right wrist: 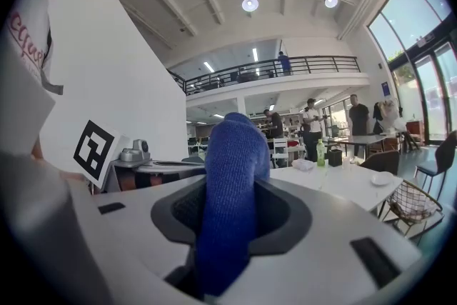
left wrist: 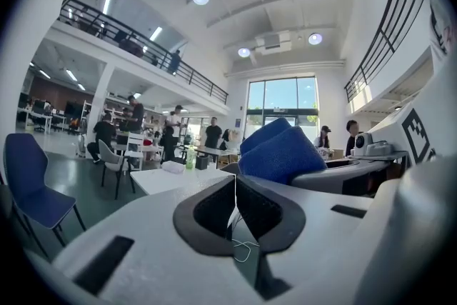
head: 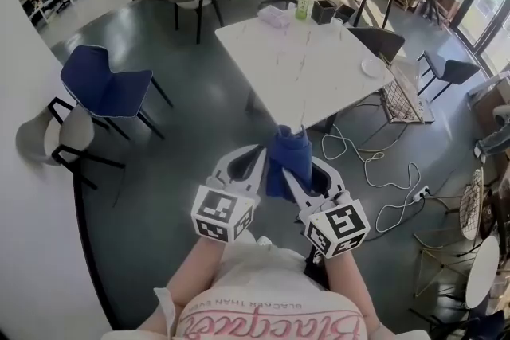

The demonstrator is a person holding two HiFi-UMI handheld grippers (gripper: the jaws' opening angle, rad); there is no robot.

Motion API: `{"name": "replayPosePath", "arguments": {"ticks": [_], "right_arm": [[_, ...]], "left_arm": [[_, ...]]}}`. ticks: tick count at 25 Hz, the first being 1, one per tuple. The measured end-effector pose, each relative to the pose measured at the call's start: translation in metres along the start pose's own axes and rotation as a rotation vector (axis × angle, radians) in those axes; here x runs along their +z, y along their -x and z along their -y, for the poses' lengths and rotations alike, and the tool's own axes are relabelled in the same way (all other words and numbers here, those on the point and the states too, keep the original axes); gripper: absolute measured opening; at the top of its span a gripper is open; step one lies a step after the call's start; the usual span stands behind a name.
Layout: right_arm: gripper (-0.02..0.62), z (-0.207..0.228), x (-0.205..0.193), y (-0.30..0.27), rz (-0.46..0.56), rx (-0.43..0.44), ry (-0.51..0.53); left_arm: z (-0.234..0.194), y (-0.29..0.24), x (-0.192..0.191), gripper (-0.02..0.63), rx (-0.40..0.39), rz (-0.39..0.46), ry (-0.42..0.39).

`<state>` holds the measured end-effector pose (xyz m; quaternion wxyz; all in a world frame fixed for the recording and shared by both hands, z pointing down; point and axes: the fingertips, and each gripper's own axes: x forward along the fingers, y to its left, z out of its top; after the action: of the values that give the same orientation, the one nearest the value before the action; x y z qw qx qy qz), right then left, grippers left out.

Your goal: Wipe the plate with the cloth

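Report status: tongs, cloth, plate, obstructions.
Left tongs shut, empty. Right tongs shut on blue cloth. Plate on white table ahead, untouched. Loose cable on floor beside table.

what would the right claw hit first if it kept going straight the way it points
Likely the near corner of the white table; only floor shows before it, though depth is unclear.
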<state>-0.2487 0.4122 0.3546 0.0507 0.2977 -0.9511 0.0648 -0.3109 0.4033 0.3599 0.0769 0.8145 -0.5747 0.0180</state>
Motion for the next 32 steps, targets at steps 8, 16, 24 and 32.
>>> {"name": "replayPosePath", "arguments": {"ticks": [8, 16, 24, 32], "right_arm": [[0.13, 0.027, -0.002, 0.009, 0.006, -0.047, -0.027], [0.13, 0.06, -0.005, 0.007, -0.001, -0.104, -0.045], [0.13, 0.11, -0.008, 0.0, -0.008, -0.177, -0.057], [0.13, 0.178, 0.0, -0.011, 0.0, -0.255, -0.066]], "left_arm": [[0.014, -0.025, 0.0, 0.005, -0.041, -0.017, -0.019], [0.021, -0.063, -0.004, 0.005, -0.105, -0.036, -0.015], [0.023, -0.12, -0.005, 0.005, -0.171, -0.047, -0.012], [0.03, -0.194, 0.002, 0.005, -0.255, -0.056, -0.026]]}}
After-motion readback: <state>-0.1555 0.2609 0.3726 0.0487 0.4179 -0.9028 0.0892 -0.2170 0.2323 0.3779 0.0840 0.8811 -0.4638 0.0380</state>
